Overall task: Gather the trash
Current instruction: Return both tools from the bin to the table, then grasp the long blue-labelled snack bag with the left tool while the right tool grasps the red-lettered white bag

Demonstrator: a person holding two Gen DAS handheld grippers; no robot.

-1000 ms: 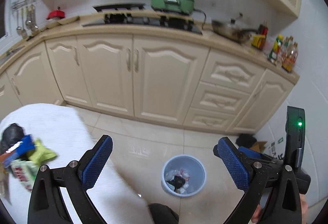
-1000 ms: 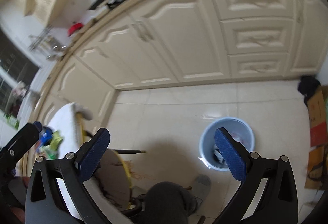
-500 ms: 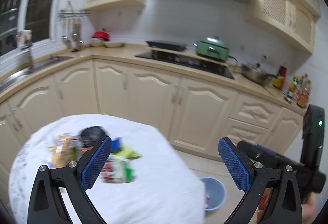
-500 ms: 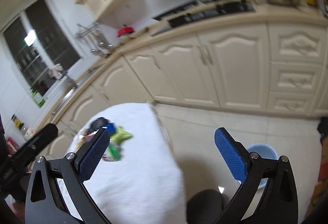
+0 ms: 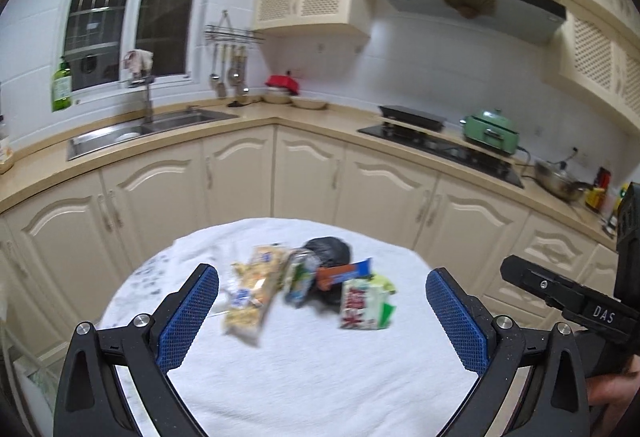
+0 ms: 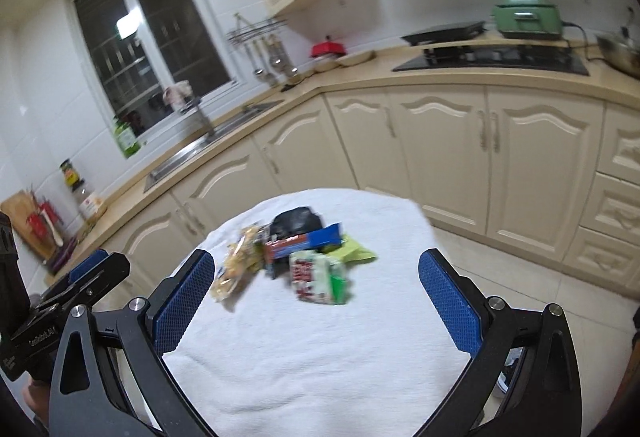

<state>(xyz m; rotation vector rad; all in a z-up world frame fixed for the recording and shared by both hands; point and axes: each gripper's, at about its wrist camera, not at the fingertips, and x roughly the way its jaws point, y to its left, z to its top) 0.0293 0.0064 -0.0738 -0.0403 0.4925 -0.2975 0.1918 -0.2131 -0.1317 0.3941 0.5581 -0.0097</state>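
Observation:
A pile of trash lies on a round table with a white cloth (image 5: 320,369). In it are a yellow snack bag (image 5: 256,289), a white and green packet (image 5: 366,303), a blue and orange bar wrapper (image 5: 344,273) and a black crumpled bag (image 5: 328,249). The pile also shows in the right wrist view, with the white and green packet (image 6: 318,277) nearest and the blue wrapper (image 6: 304,241) behind it. My left gripper (image 5: 322,321) is open and empty, just short of the pile. My right gripper (image 6: 316,301) is open and empty, close to the packet.
Cream kitchen cabinets (image 5: 308,177) run behind the table. A sink (image 5: 136,133) sits at the left and a hob (image 5: 440,149) with a green pot (image 5: 490,127) at the right. Tiled floor (image 6: 540,285) lies right of the table.
Both grippers swung up and left from the floor and the blue bin to the table. The trash pile now sits centred ahead of each. Both stayed open.

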